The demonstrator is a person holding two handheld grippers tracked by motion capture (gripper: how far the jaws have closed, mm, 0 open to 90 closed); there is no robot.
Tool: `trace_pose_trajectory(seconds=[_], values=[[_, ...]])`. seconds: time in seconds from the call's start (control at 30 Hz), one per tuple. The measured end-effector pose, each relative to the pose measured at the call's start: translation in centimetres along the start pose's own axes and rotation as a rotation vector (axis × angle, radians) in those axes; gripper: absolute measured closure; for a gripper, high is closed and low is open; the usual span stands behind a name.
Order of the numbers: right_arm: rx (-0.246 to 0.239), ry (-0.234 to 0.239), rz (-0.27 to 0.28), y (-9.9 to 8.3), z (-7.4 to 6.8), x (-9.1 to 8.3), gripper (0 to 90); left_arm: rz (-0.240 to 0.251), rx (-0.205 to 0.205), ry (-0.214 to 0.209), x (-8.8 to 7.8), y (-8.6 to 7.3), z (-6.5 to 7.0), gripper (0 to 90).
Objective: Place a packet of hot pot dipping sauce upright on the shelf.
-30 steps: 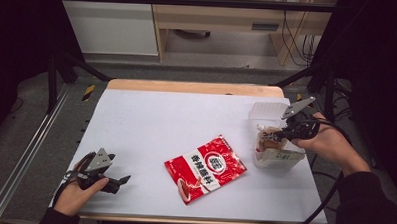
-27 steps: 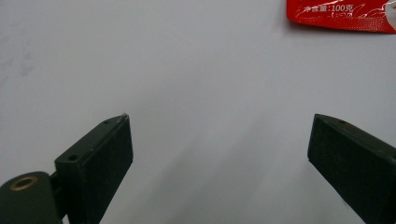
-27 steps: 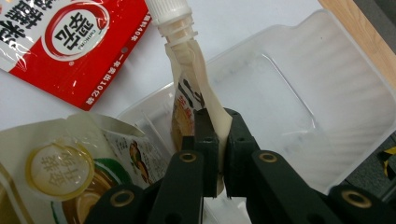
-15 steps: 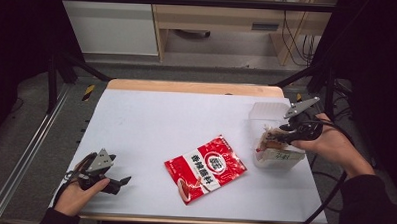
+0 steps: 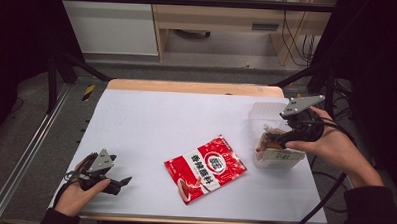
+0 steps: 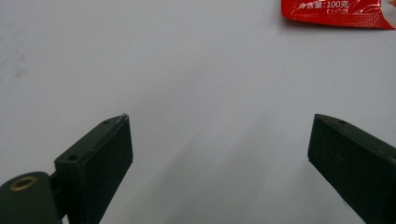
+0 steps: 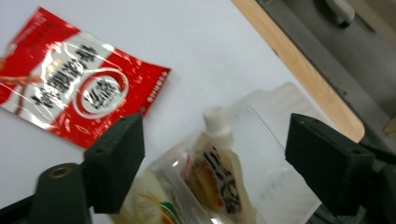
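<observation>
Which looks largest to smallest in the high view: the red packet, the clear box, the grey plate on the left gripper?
1. red packet
2. clear box, partly hidden by the hand
3. grey plate on the left gripper

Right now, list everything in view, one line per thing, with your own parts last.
red packet: one, red and white with printed characters, flat near the middle of the table.
spouted pouch: one, pale with a white cap, standing in the clear container, between the right hand-held gripper's open jaws but untouched.
clear container: one, see-through plastic, at the table's right side.
table: one, white top with a wooden far edge.
left hand-held gripper: one, black, resting near the front left corner, jaws wide apart over bare table.
right hand-held gripper: one, black, above the container; its jaws have just been opening.
</observation>
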State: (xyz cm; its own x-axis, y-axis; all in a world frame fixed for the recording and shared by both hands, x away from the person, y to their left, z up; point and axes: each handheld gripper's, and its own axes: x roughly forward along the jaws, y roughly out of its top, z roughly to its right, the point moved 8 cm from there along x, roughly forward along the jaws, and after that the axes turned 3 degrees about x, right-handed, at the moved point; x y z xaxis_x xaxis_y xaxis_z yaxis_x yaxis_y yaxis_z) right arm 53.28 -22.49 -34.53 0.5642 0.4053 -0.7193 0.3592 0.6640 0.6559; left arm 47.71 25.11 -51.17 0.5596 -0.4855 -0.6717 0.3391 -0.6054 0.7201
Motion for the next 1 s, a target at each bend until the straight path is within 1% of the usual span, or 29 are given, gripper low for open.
trace_pose_trajectory(seconds=[0.03, 0.1, 0.13, 0.2, 0.27, 0.3, 0.37, 0.43, 0.53, 0.6, 0.67, 0.73, 0.87, 1.0], values=[[0.000, -0.001, 0.004, 0.5, -0.6, -0.3, 16.2, 0.000, 0.000, 0.000, 0.0, 0.0, 0.0, 6.5], [-0.019, -0.007, 0.022, 1.2, -1.7, -0.8, 15.0, 0.000, 0.000, 0.000, 0.0, 0.0, 0.0, 6.5], [-0.037, -0.006, 0.032, 1.7, -2.3, -0.9, 14.0, 0.000, 0.001, 0.000, 0.0, 0.0, 0.0, 6.5], [-0.044, -0.008, 0.036, 2.3, -3.6, -1.2, 12.7, -0.001, 0.003, 0.001, 0.0, 0.0, 0.0, 6.5], [-0.050, -0.008, 0.060, 3.1, -4.8, -1.3, 12.6, -0.001, 0.003, 0.001, 0.0, 0.0, 0.1, 6.5], [-0.045, -0.014, 0.071, 3.4, -5.3, -1.2, 12.8, 0.000, 0.003, 0.000, 0.0, 0.0, 0.1, 6.4], [-0.037, -0.028, 0.076, 3.8, -6.2, -1.0, 12.3, -0.005, 0.010, -0.001, 0.0, 0.0, 0.1, 6.3], [-0.027, -0.027, 0.086, 4.1, -7.1, -0.5, 11.7, -0.005, 0.009, -0.001, 0.1, 0.0, 0.2, 6.2], [0.017, -0.021, 0.097, 4.2, -8.1, 0.4, 9.0, -0.006, 0.015, -0.004, 0.1, 0.1, 0.3, 6.1], [0.035, -0.016, 0.112, 4.2, -8.6, 1.1, 9.3, -0.003, 0.015, -0.004, 0.1, 0.1, 0.4, 6.1], [0.051, -0.005, 0.114, 4.1, -9.0, 1.8, 9.4, -0.004, 0.016, -0.004, 0.1, 0.1, 0.4, 6.0], [0.054, 0.001, 0.111, 3.9, -9.1, 2.4, 9.8, -0.004, 0.016, -0.003, 0.1, 0.1, 0.4, 6.0], [0.057, -0.003, 0.093, 3.5, -9.1, 3.1, 10.2, -0.003, 0.017, -0.003, 0.1, 0.1, 0.4, 6.0], [0.071, -0.029, 0.083, 3.2, -8.9, 3.5, 11.0, -0.004, 0.019, -0.003, 0.2, 0.1, 0.4, 5.8]])
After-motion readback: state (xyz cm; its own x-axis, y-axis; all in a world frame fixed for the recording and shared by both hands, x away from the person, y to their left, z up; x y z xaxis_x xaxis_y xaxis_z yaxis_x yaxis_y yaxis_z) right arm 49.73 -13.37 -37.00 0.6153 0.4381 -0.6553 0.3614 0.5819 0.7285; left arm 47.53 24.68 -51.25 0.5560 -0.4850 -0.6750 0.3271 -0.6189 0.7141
